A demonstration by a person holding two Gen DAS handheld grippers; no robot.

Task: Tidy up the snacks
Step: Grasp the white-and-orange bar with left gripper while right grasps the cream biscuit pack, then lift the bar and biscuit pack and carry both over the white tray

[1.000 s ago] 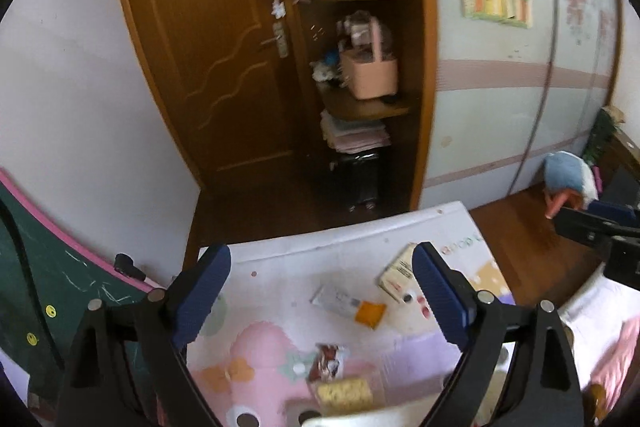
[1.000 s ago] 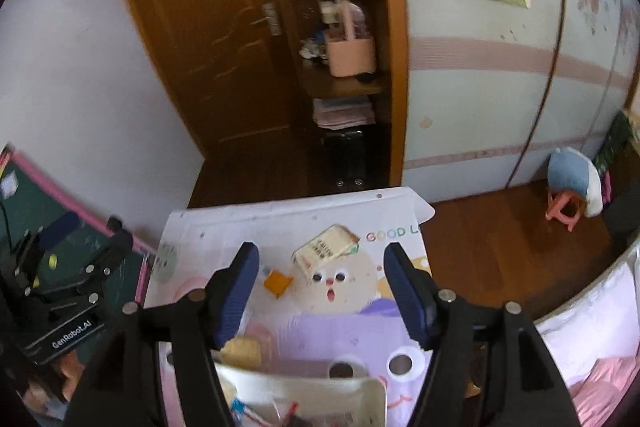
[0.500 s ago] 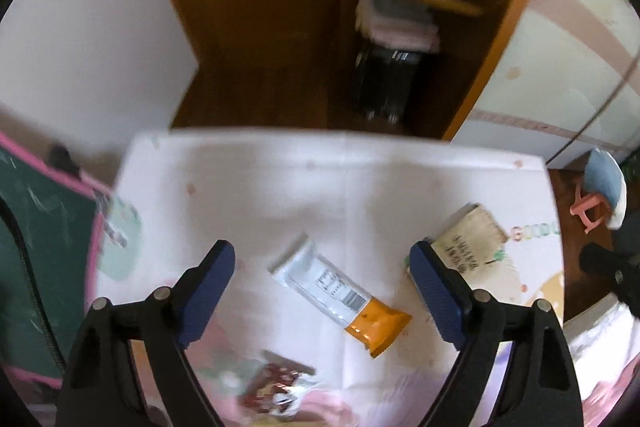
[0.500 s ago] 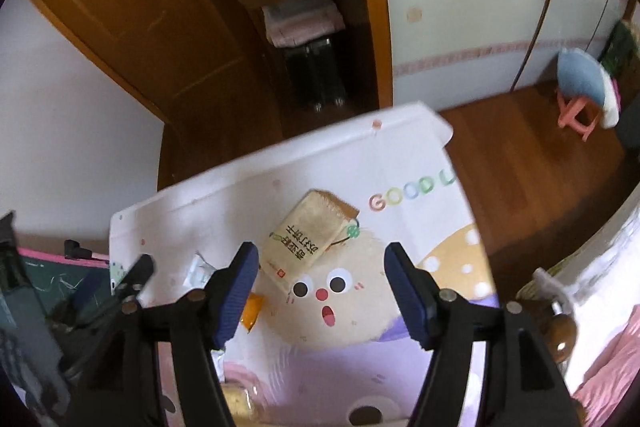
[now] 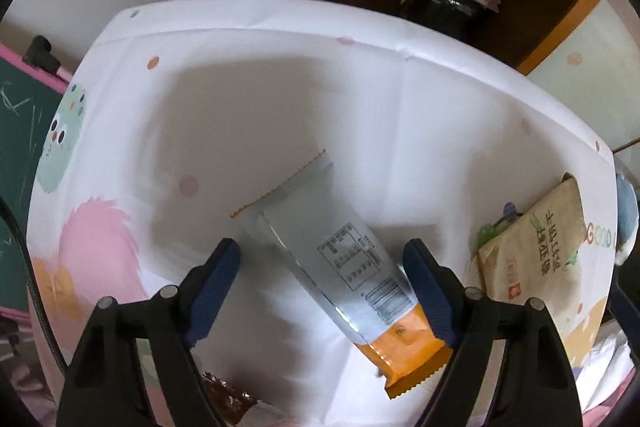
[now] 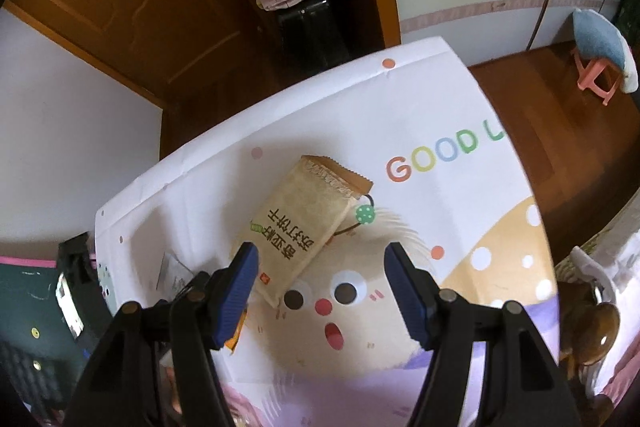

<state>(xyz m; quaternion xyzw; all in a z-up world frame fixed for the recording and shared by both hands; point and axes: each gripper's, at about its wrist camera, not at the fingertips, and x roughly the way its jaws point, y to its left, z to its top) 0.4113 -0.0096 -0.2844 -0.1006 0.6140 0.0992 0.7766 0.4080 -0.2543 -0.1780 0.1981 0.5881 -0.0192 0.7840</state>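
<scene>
- left wrist view: the left gripper [image 5: 322, 273] hangs over a bench covered by a white cartoon-print cloth [image 5: 280, 87], its blue-padded fingers [image 5: 218, 283] spread wide and released, holding nothing.
- between those fingers lies a silver snack packet [image 5: 340, 259] with an orange end, flat on the cloth and set at a slant; its back faces up, showing a printed table and a barcode, both too small to read. the orange end sits just beside the right-hand finger; i cannot tell if they touch.
- to the right, near the cloth's edge, a tan biscuit packet [image 5: 536, 247] lies flat, with dark chinese writing and a small red mark on it. beside it the coloured letters "good" show on the cloth.
- at the bottom edge a brown-wrapped snack [image 5: 226, 401] peeks out from under the left finger.
- right wrist view: the right gripper [image 6: 322, 275] is likewise spread open and empty, over the tan biscuit packet [image 6: 308, 223], which lies slanted with its lower end between the fingers [image 6: 404, 291], nearer the left one.
- the chinese characters on the packet read upside down from here; a small red square logo sits at its near corner.
- the cloth [image 6: 440, 99] carries "good l" in coloured letters and a cartoon face with a red nose.
- the other gripper and a bit of orange wrapper show at the left.
</scene>
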